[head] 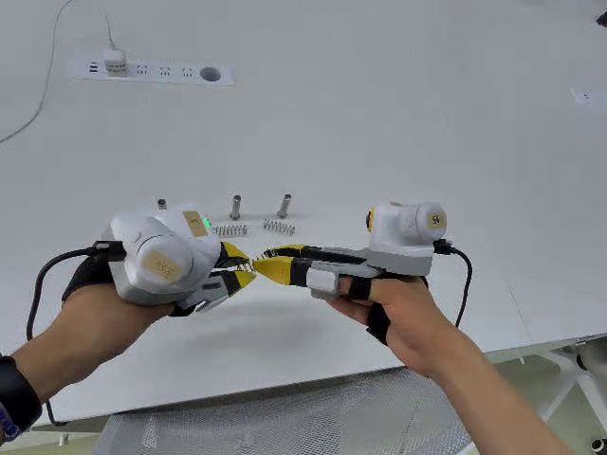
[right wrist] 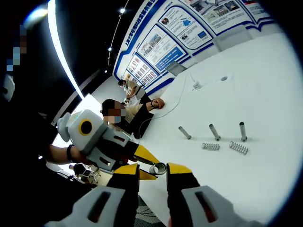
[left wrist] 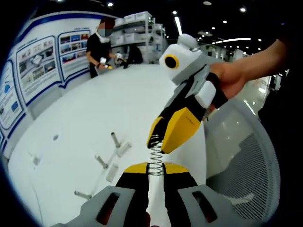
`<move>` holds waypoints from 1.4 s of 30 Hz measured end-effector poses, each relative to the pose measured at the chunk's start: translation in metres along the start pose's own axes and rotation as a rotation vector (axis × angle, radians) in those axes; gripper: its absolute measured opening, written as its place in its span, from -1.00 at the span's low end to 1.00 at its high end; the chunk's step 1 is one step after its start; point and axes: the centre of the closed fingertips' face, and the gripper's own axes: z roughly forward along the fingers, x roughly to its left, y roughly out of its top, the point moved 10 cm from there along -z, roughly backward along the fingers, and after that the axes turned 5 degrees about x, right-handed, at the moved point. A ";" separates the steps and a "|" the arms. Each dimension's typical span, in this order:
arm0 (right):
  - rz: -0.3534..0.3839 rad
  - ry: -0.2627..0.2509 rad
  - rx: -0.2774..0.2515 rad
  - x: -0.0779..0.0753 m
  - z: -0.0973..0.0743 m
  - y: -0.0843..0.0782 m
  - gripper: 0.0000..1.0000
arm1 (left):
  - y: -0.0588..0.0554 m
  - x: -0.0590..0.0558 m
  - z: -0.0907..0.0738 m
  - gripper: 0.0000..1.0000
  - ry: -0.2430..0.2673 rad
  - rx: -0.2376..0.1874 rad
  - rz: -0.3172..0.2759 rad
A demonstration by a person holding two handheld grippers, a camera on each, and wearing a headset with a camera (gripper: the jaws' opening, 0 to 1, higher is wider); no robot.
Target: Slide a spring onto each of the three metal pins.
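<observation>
Gripping one spring (left wrist: 155,158) end to end, left gripper (left wrist: 155,170) and right gripper (left wrist: 162,140) both narrowed on it | near front edge of table (head: 379,123), bare surface beyond | spring: thin grey coil | three pins (head: 235,206) upright ahead, two loose springs (head: 229,229) lying beside them

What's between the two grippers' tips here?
A spring bridges the left gripper and the right gripper, with one end at each; the left gripper view shows it best.

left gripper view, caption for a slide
One spring gripped by left claw and right claw; three pins and two springs beyond
</observation>
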 end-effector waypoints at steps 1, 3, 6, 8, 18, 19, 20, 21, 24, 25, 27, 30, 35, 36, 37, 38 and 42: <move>0.000 -0.002 0.001 0.000 0.000 0.000 -0.58 | 0.000 0.000 0.000 -0.80 0.000 0.000 0.003; -0.002 -0.002 0.005 0.000 0.000 -0.001 -0.67 | 0.000 -0.001 0.000 -0.80 -0.003 0.002 0.011; -0.002 -0.002 0.008 0.000 0.000 -0.001 -0.76 | 0.000 -0.001 0.000 -0.80 -0.007 0.004 0.017; 0.003 -0.002 0.012 0.001 0.001 -0.001 -0.76 | 0.000 -0.001 0.001 -0.80 -0.007 0.006 0.021; 0.006 -0.010 0.037 0.000 0.000 0.000 -0.77 | 0.000 -0.001 0.002 -0.80 -0.021 0.007 0.026; 0.005 -0.012 0.039 0.000 0.000 0.000 -0.77 | 0.000 0.000 0.002 -0.80 -0.024 0.006 0.028; 0.006 -0.012 0.040 0.001 -0.001 0.000 -0.77 | 0.000 -0.001 0.002 -0.80 -0.026 0.005 0.027; 0.005 -0.014 0.041 0.001 -0.001 0.000 -0.77 | 0.001 -0.001 0.002 -0.80 -0.028 0.004 0.026; -0.007 -0.024 0.052 0.003 -0.003 0.003 -0.77 | 0.002 0.000 0.003 -0.80 -0.035 -0.001 0.027; -0.015 -0.027 0.057 0.004 -0.003 0.003 -0.77 | 0.002 0.000 0.004 -0.80 -0.037 -0.002 0.029; -0.034 -0.037 0.069 0.006 -0.005 0.005 -0.77 | 0.003 0.000 0.005 -0.80 -0.042 -0.003 0.032; -0.051 -0.047 0.086 0.007 -0.006 0.006 -0.76 | 0.004 -0.001 0.006 -0.80 -0.051 -0.004 0.037; -0.074 -0.057 0.101 0.009 -0.009 0.009 -0.76 | 0.006 -0.001 0.007 -0.80 -0.061 -0.018 0.043; -0.077 -0.057 0.104 0.009 -0.009 0.010 -0.76 | 0.006 -0.001 0.007 -0.80 -0.063 -0.020 0.043; -0.082 -0.058 0.108 0.009 -0.009 0.011 -0.76 | 0.007 -0.001 0.007 -0.80 -0.064 -0.023 0.045; -0.085 -0.058 0.111 0.010 -0.010 0.011 -0.76 | 0.007 -0.001 0.007 -0.80 -0.066 -0.024 0.047; -0.110 -0.053 0.130 0.013 -0.010 0.014 -0.75 | 0.008 -0.001 0.006 -0.80 -0.072 -0.029 0.051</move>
